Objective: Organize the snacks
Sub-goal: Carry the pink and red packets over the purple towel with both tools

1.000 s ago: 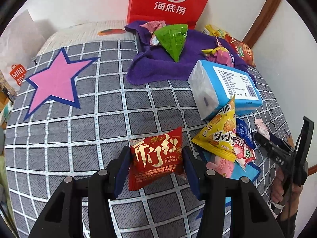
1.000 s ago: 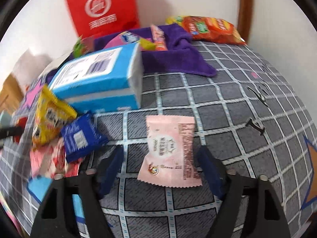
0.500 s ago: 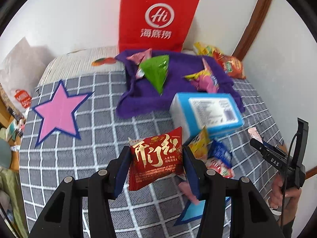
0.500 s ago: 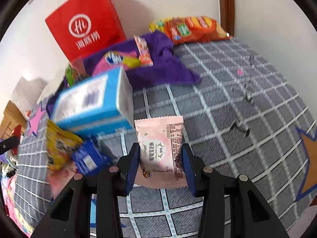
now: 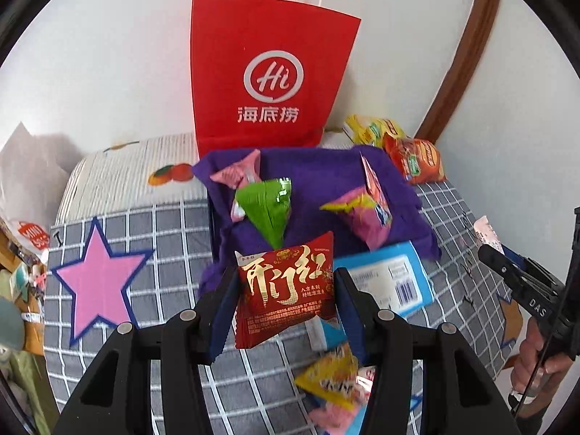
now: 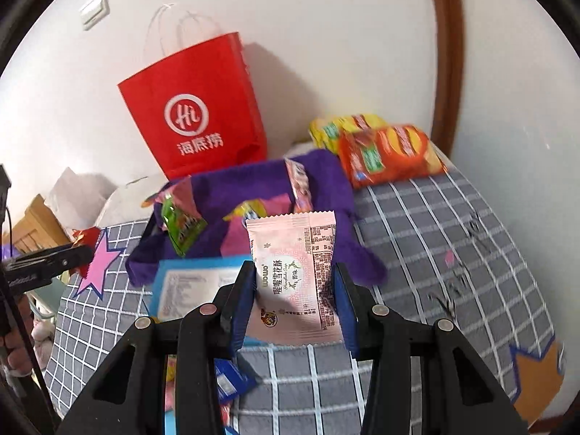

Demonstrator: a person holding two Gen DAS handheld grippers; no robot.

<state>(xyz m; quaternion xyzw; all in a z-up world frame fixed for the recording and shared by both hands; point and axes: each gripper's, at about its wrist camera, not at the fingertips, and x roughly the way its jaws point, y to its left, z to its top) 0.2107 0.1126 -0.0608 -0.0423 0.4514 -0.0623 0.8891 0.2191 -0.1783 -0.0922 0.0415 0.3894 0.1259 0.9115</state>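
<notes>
Left tongs (image 5: pixel 286 290) pinching the red snack packet (image 5: pixel 286 290) square between the blue pads, up above the checked bed (image 5: pixel 174 224)! Right tongs (image 6: pixel 294 282) clamped on the pink packet (image 6: pixel 294 272), purple cloth (image 6: pixel 326 181) beyond.

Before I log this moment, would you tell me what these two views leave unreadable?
- Red paper bag: inside hidden by its front in both views.
- Small packets low in left wrist view: blurred, partly behind the left gripper.
- Blue box: label blurred, right wrist view.
- Pink packet: lower edge behind the right gripper.
</notes>
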